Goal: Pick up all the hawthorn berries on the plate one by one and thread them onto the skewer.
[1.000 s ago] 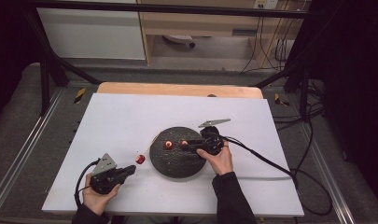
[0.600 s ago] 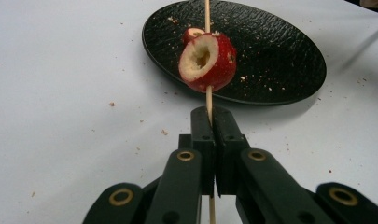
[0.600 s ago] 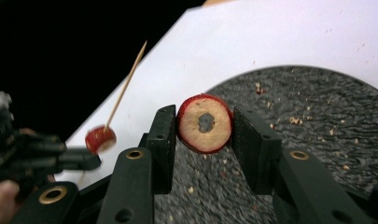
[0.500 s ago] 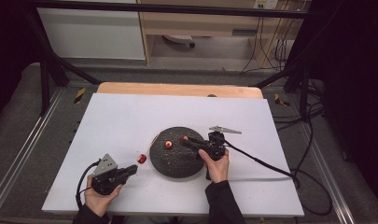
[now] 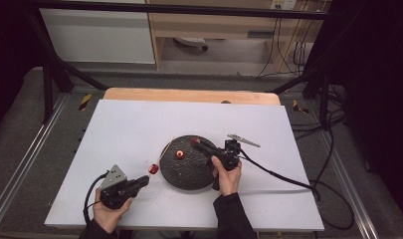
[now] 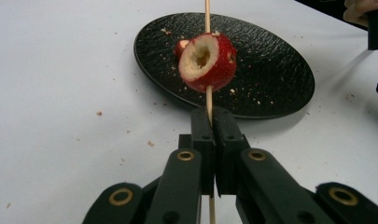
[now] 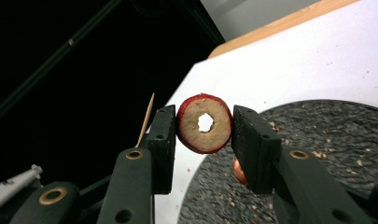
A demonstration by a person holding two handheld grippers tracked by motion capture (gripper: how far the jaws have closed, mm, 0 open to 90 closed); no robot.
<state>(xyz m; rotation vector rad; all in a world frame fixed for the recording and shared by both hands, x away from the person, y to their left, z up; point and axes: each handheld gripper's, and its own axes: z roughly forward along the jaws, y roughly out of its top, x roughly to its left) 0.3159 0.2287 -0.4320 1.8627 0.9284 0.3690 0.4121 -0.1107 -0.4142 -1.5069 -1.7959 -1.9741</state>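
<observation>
I see three cored red fruits, hollow through the middle with pale flesh inside. One is threaded on a thin wooden skewer (image 6: 208, 98) that my left gripper (image 6: 210, 122) pinches with its jaws pressed together; that skewered fruit (image 6: 208, 63) sits just beyond the fingertips, its open core turned toward the camera. My right gripper (image 7: 204, 125) clamps the second fruit (image 7: 205, 123) between its pads, jaws narrow around it, the red skin against each pad and the hole facing me. The third fruit (image 5: 179, 154) lies loose on the black plate (image 5: 189, 175), below and beyond the right fingertips.

I count two grippers, one skewer and one plate.

The high view gives me the layout: the left gripper (image 5: 139, 182) sits off the plate's rim and the right gripper (image 5: 198, 145) reaches over the plate. The left gripper view shows crumbs scattered on the plate's textured surface and on the white table (image 6: 60, 70). The right gripper view shows the skewer's pointed tip rising just beside its left finger.
</observation>
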